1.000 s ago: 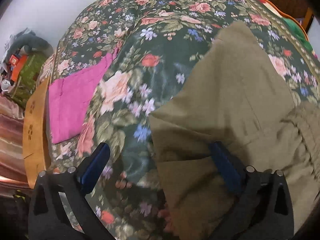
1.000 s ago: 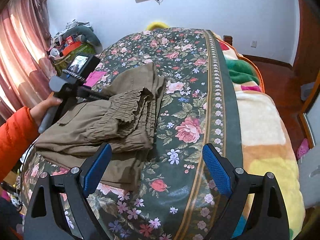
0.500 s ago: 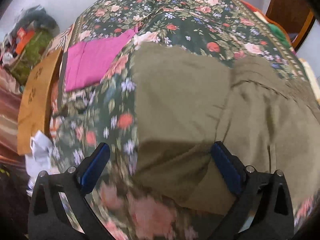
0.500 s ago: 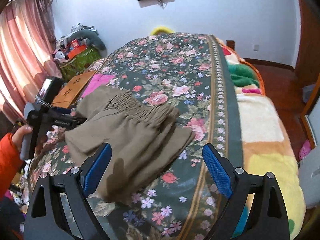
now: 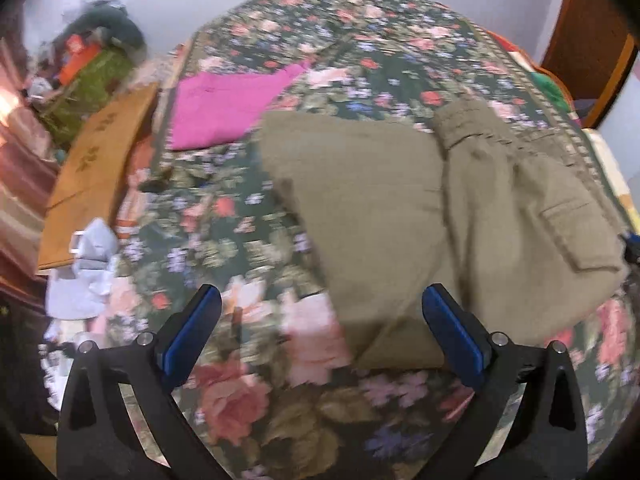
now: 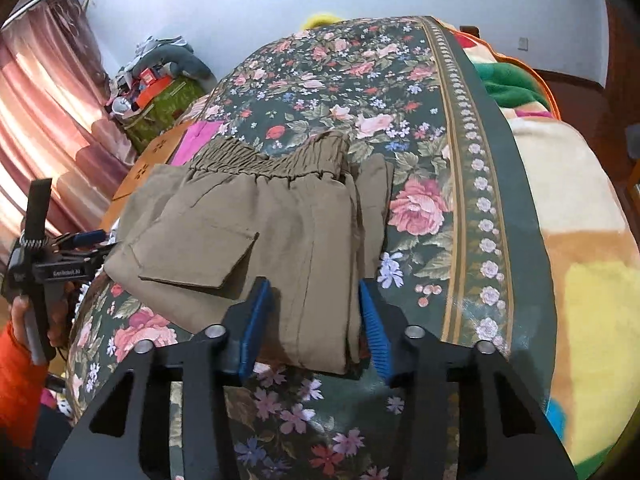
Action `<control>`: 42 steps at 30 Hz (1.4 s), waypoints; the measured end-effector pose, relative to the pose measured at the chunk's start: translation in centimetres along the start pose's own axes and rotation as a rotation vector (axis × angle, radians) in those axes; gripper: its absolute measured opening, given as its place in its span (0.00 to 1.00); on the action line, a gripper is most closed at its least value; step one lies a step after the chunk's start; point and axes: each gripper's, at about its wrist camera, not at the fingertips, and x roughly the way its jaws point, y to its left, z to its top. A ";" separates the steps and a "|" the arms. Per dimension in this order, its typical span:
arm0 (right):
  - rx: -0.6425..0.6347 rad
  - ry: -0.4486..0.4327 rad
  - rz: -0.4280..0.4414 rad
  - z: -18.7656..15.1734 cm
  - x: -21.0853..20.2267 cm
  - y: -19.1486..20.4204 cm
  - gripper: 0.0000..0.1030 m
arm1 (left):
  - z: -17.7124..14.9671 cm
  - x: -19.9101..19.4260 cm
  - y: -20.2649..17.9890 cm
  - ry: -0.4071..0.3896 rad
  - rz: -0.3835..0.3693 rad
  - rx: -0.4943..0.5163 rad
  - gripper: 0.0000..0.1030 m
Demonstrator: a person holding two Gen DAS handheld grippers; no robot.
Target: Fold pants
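Olive pants (image 6: 256, 240) lie folded into a compact stack on the floral bedspread (image 6: 400, 92), elastic waistband at the far side, flap pocket on top facing up.

Our right gripper (image 6: 316, 328) has just been closing, with the near edge of the stack between its blue pads (image 6: 256, 320). The pads look to be touching the cloth on both sides, but we can't confirm a firm pinch from this angle.

Our left gripper (image 5: 320, 332) is released, jaws wide apart, hovering above the near left corner of the pants (image 5: 380, 220) with nothing between the pads. That view is motion-blurred.

A folded magenta cloth (image 5: 228, 108) lies beyond the pants on the bedspread (image 5: 248, 400), just touching or overlapping their far corner. In the right wrist view, a hand (image 6: 24, 316) with an orange sleeve (image 6: 16, 372) grips the left gripper's handle at the bed's left edge.
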 end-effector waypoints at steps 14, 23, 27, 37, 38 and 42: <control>-0.099 -0.006 -0.081 0.2 -1.3 1.3 0.31 | -1.8 -1.6 4.2 -0.011 0.060 -0.113 0.77; -0.108 -0.053 -0.078 3.9 -1.8 1.2 0.33 | 3.7 -2.3 4.0 -0.055 -0.209 -0.148 0.77; -0.099 -0.043 -0.072 5.2 -0.2 1.1 0.48 | 5.1 1.9 2.5 0.074 -0.314 -0.148 0.77; -0.091 0.106 -0.022 5.0 5.6 -0.1 0.36 | 5.8 4.4 2.3 -0.001 -0.141 -0.120 0.31; -0.090 0.101 -0.020 4.9 5.6 -0.2 0.34 | 6.0 4.2 2.6 -0.022 -0.094 -0.100 0.29; -0.065 0.097 -0.004 4.9 5.6 -0.8 0.29 | 6.1 4.7 2.9 -0.038 0.008 -0.058 0.26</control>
